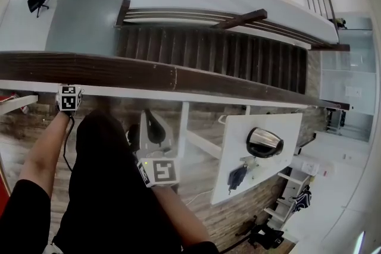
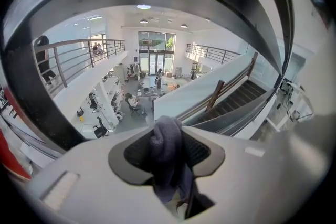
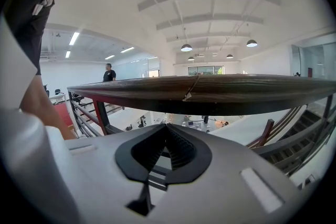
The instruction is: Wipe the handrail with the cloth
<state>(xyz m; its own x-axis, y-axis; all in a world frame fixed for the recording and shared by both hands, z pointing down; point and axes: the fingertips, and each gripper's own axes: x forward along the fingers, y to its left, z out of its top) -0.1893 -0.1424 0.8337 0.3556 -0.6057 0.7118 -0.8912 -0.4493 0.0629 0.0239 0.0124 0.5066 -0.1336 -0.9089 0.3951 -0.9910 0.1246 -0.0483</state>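
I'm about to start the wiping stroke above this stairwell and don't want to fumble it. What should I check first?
1. Cloth grip: ok. The left hand-held gripper has its jaws shut on the grey cloth, which sticks out past them.
2. Cloth on the handrail: cannot tell. In the head view the rail hides the jaws, and the left gripper view shows no contact.
3. Right hand-held gripper out of the way: ok. It is empty, jaws together, below the rail and apart from it.
4. Rail top free of things: ok in the head view.
5. Snag risk: not ok. The chipped seam might catch the cloth.
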